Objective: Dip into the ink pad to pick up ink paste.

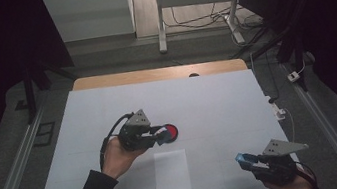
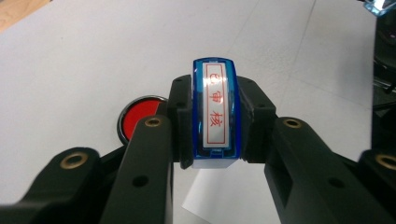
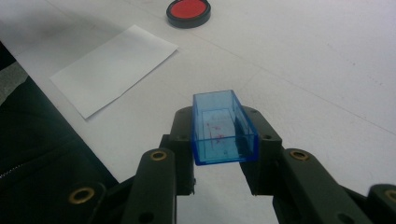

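Inking appears to be the step in hand: a blue stamp [image 2: 214, 114] is pinched in the left tool [image 1: 162, 135] just beside the red ink pad [image 1: 170, 132], mid-desk. Its cap [image 3: 223, 128] is pinched in the right tool [image 1: 248, 160], near right. Pressing onto the near paper [image 1: 172, 174] seems next.

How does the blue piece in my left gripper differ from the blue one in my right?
The stamp carries a white label with red characters; the cap is a hollow, open shell. The stamp hangs by the red ink pad; the cap sits at the table's near right edge. Both are translucent blue and clamped.
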The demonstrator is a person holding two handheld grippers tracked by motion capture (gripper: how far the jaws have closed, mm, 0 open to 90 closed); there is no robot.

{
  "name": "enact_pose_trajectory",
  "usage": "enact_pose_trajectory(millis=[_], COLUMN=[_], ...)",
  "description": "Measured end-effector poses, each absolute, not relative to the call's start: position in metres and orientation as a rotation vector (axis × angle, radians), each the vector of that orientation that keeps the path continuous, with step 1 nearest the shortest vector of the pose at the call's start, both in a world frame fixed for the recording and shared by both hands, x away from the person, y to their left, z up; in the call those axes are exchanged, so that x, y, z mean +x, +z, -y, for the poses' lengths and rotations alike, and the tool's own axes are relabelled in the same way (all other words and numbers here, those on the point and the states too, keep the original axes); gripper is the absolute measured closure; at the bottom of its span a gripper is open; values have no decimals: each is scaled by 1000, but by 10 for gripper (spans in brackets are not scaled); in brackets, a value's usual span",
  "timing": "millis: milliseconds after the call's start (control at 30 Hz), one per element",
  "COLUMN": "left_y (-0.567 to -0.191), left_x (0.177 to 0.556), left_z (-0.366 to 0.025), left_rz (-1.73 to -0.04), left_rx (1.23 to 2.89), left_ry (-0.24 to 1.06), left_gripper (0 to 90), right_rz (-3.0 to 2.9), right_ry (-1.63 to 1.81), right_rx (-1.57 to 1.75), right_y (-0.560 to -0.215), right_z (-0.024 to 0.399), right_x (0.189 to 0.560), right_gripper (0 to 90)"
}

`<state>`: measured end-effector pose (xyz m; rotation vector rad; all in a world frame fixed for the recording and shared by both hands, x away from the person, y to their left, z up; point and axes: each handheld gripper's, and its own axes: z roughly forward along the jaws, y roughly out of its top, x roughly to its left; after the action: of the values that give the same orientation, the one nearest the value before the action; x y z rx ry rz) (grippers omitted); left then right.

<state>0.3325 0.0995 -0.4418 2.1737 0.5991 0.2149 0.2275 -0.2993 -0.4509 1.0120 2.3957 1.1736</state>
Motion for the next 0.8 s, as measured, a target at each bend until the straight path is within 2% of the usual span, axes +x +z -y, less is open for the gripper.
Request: enact_pose_trajectory(millis=[800], left_y=[-471], left_x=[381], left_z=[-81], left_rz=[-713], left_rx=[2200], left_ry=[208], left_gripper=[703], right_rz=[-2400], right_ry=[1153], right_rx=[1012], right_y=[-451], right_z=[298], right_x=[227], right_gripper=[683])
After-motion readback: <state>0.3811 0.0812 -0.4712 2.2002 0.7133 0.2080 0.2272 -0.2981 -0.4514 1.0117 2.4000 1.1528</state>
